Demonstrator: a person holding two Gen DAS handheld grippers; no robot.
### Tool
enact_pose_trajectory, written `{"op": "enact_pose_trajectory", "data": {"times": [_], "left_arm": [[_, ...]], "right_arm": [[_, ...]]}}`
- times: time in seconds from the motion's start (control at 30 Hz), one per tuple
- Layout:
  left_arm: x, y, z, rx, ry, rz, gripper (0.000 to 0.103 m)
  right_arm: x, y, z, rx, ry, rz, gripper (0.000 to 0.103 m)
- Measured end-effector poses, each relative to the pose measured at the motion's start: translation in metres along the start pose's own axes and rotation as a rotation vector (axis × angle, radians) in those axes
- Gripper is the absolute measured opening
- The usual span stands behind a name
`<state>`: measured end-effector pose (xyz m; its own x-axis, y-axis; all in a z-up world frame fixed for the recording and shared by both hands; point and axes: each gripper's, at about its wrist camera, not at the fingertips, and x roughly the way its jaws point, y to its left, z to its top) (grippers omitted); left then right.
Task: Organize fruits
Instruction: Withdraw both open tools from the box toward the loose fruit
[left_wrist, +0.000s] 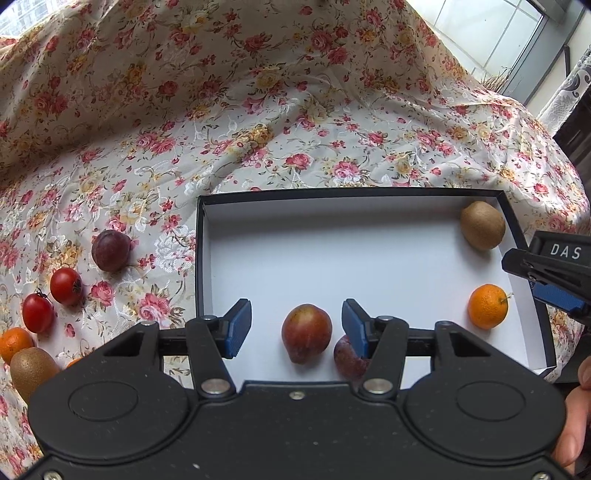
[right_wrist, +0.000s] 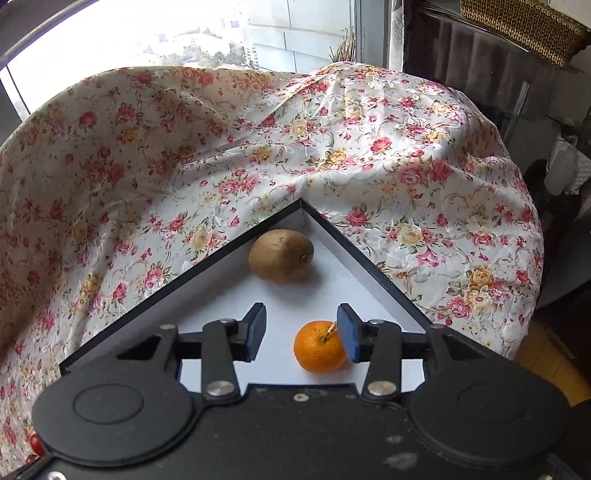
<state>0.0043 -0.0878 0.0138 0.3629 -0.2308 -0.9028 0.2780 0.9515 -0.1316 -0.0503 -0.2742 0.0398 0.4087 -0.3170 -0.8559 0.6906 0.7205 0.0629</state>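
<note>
A black box with a white floor (left_wrist: 332, 251) lies on the floral cloth. In it are a kiwi (left_wrist: 482, 225), a tangerine (left_wrist: 487, 306) and two red plums (left_wrist: 306, 332), (left_wrist: 347, 358). My left gripper (left_wrist: 296, 325) is open above the near plum, touching nothing. My right gripper (right_wrist: 301, 332) is open over the box's corner, with the tangerine (right_wrist: 320, 345) just below its right finger and the kiwi (right_wrist: 280, 255) farther in. The right gripper also shows at the right edge of the left wrist view (left_wrist: 554, 280).
On the cloth left of the box lie a dark plum (left_wrist: 110, 250), two cherry tomatoes (left_wrist: 66, 286), (left_wrist: 37, 313), a tangerine (left_wrist: 14, 344) and a kiwi (left_wrist: 31, 371). The cloth (left_wrist: 258, 110) rises in folds behind the box. A window and a dark cabinet (right_wrist: 480, 55) stand beyond.
</note>
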Motion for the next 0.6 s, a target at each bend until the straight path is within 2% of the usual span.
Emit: {"op": "enact_pose_trajectory", "data": {"times": [0.1,0.23,0.43,0.6], "left_arm": [[-0.002,0.004,0.001,-0.009,-0.003,0.002,0.060],[-0.003,0.011,0.003,-0.024,-0.004,0.014,0.060],[-0.009,0.028,0.007,-0.046,-0.025,0.048,0.060],[-0.013,0.051,0.013,-0.085,-0.033,0.077,0.060]], "right_arm": [[-0.001,0.010,-0.002,-0.036,0.011,-0.004,0.045],[-0.010,0.018,-0.003,-0.058,-0.023,-0.005,0.045],[-0.009,0.032,-0.005,-0.109,-0.007,-0.050,0.045],[-0.010,0.054,-0.014,-0.179,0.001,-0.052,0.045]]}}
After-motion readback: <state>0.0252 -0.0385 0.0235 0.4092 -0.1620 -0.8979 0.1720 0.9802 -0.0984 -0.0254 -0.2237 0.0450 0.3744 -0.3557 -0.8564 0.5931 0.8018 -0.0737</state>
